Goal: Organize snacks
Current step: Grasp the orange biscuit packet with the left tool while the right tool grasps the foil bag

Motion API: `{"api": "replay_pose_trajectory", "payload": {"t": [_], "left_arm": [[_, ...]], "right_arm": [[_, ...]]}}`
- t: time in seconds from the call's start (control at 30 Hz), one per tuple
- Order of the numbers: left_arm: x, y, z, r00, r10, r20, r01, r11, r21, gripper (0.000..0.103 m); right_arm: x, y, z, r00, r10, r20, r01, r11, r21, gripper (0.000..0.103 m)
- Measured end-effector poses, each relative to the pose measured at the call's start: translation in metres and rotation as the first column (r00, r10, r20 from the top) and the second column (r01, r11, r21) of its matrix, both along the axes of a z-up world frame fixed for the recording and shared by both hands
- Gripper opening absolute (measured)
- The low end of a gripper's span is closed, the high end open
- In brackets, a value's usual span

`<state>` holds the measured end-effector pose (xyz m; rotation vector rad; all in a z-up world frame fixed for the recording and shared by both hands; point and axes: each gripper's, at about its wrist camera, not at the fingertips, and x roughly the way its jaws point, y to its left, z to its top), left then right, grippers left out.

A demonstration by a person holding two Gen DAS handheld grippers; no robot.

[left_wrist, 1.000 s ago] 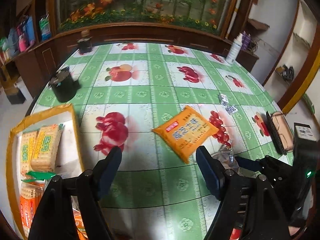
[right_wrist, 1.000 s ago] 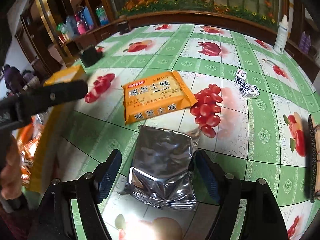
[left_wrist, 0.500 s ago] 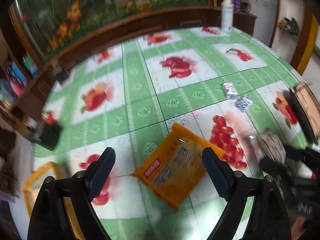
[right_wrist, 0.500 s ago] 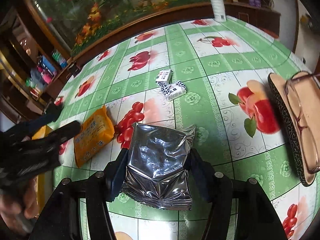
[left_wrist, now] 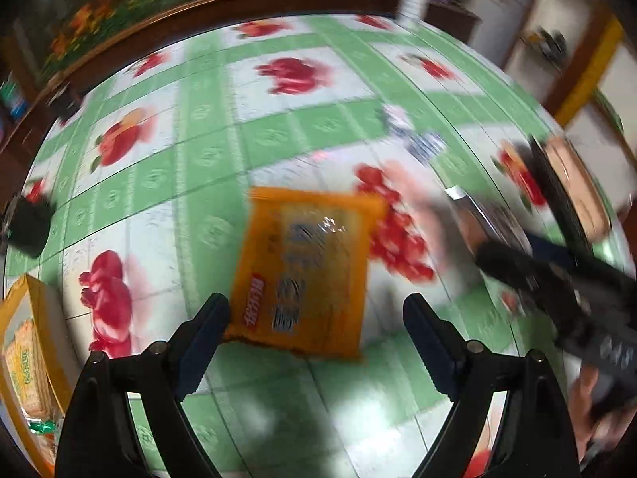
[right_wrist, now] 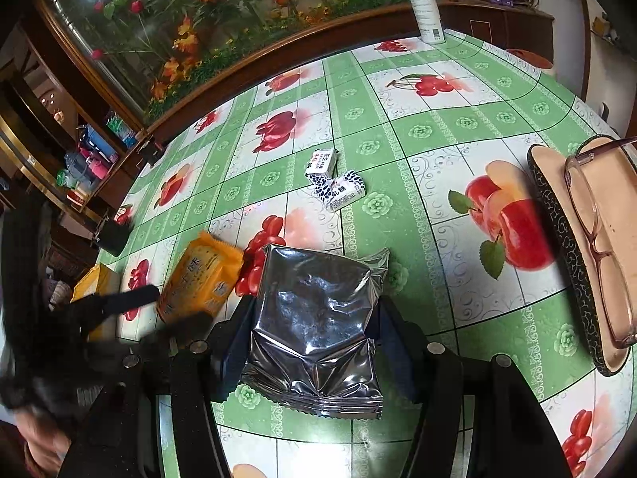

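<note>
the right gripper clamps both sides of a silver foil packet lying on the fruit-print tablecloth, while the left gripper, jaws wide and holding nothing, straddles an orange snack pack; beyond lie two small wrapped candies

The desk is staying free toward its far edge; two small candies and a glasses case are standing at the right edge.
</note>
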<state>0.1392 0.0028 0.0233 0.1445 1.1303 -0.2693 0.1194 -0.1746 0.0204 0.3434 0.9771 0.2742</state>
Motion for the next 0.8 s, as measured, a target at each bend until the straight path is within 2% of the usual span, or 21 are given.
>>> {"api": "replay_pose_trajectory", "payload": {"t": [0.07, 0.17, 0.27, 0.3, 0.4, 0.67, 0.8], "left_arm": [[-0.003, -0.006, 0.0, 1.0, 0.015, 0.025, -0.016, 0.999, 0.052, 0.088], [0.009, -0.006, -0.003, 0.996, 0.081, 0.032, -0.084, 0.994, 0.077, 0.088], [0.015, -0.004, -0.014, 0.991, 0.133, 0.025, -0.135, 0.988, 0.071, 0.089], [0.013, 0.0, -0.014, 0.987, 0.152, 0.048, -0.154, 0.987, 0.033, 0.088], [0.006, 0.008, -0.014, 0.975, 0.194, 0.103, -0.193, 0.981, -0.021, 0.073], [-0.023, 0.023, -0.012, 0.944, 0.26, 0.203, -0.254, 0.966, -0.053, 0.073], [-0.036, 0.025, 0.001, 0.917, 0.256, 0.304, -0.258, 0.965, -0.036, 0.073]], "right_arm": [[0.001, -0.001, -0.001, 1.0, -0.002, -0.001, 0.002, 1.0, -0.002, 0.064], [0.001, -0.001, -0.001, 1.0, -0.006, 0.001, 0.006, 1.0, -0.011, 0.064], [0.001, 0.0, -0.002, 1.0, -0.004, 0.001, 0.004, 1.0, -0.02, 0.065], [0.001, 0.0, -0.003, 1.0, -0.005, 0.002, 0.005, 1.0, -0.024, 0.065], [0.002, 0.0, -0.003, 1.0, -0.006, 0.002, 0.006, 1.0, -0.027, 0.064], [-0.004, 0.012, 0.003, 0.999, 0.033, 0.038, -0.031, 0.998, -0.048, 0.065], [-0.01, 0.019, 0.01, 0.995, 0.053, 0.085, -0.048, 0.997, -0.063, 0.065]]}}
